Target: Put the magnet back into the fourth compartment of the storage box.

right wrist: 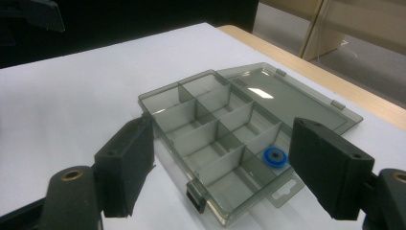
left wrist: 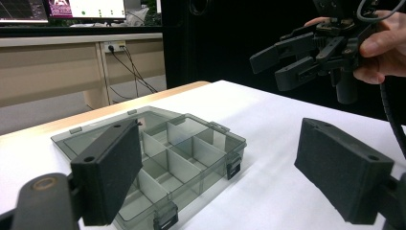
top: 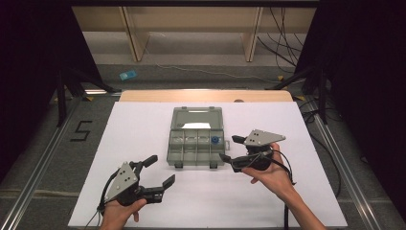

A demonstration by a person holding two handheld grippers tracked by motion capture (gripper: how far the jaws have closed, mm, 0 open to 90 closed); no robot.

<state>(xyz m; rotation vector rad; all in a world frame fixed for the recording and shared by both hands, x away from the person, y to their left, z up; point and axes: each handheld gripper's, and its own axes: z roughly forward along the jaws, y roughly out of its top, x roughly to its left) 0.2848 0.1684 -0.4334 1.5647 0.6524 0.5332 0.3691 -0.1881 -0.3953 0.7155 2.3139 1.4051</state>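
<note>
Item: open grey compartment box (top: 196, 139) at table centre, blue ring (right wrist: 275, 156) in 1 end cell; your right gripper (top: 233, 150) and left gripper (top: 159, 171), both wide and empty, risk nudging the light box sideways.

Black "5" (top: 82, 131) on the floor (top: 43, 143), table's left
</note>
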